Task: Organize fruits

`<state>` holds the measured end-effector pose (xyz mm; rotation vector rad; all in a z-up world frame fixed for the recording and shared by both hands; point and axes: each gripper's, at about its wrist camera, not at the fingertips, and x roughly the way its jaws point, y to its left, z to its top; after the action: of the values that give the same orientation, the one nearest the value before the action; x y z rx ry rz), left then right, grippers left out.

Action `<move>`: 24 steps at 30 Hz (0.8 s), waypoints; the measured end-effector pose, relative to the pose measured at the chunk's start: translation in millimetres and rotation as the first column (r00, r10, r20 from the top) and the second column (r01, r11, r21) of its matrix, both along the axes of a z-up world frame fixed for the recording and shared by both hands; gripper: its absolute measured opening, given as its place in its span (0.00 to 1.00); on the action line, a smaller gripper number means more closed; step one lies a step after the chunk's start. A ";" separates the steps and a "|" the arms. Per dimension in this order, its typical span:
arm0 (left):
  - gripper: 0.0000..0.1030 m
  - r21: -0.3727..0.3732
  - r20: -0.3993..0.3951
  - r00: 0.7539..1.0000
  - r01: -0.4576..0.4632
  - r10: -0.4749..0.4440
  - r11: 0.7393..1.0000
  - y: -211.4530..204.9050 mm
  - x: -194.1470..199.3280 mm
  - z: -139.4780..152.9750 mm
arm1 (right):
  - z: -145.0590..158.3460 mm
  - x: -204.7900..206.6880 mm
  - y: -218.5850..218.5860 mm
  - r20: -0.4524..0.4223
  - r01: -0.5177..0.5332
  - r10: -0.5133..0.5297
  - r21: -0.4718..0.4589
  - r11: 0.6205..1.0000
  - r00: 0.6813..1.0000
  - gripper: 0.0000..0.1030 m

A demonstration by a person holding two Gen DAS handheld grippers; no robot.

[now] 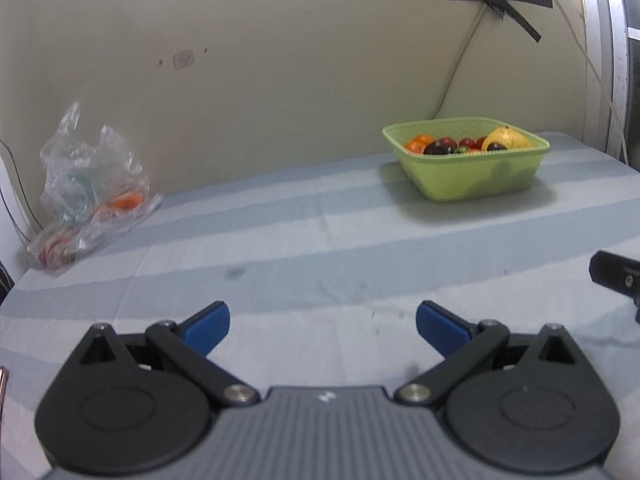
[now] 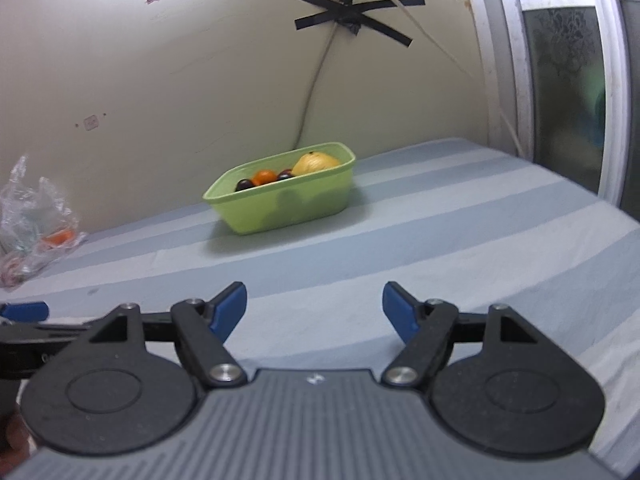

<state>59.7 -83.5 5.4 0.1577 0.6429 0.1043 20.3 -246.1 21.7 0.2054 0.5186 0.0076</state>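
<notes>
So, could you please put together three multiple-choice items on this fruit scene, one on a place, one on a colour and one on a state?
1. Where does the clear plastic bag lie?
A. inside the basket
B. on the striped cloth by the wall, well left of the basket
C. between the right gripper's fingers

2. What colour is the basket?
A. light green
B. red
C. white

3. How do the left gripper and right gripper stand?
A. both shut on fruit
B. left shut, right open
C. both open and empty

Answers:
1 B: the bag sits against the wall, far from the basket.
2 A: its walls and rim are light green.
3 C: each view shows blue fingertips wide apart with only cloth between.
</notes>
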 end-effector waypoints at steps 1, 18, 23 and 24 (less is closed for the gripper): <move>1.00 0.000 0.012 1.000 0.004 -0.004 1.000 -1.7 2.7 -1.5 | -1.1 2.5 -0.9 0.000 0.003 -0.003 -0.004 1.000 1.000 0.75; 1.00 -0.082 0.062 0.997 -0.045 0.050 0.996 7.2 18.6 -16.3 | -11.5 33.2 14.2 -0.039 -0.007 0.002 -0.131 0.991 0.999 0.75; 1.00 -0.083 0.065 0.997 -0.041 0.047 0.996 7.0 17.0 -16.4 | -11.8 32.8 14.0 -0.038 -0.001 -0.004 -0.126 0.992 0.999 0.75; 1.00 -0.084 0.064 0.997 -0.041 0.047 0.996 7.4 17.1 -16.3 | -11.8 32.8 13.3 -0.039 0.000 -0.004 -0.122 0.993 0.999 0.75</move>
<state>76.8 -76.1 -10.9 0.0599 0.5840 0.1247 53.1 -232.7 9.8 0.0867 0.5563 -0.0301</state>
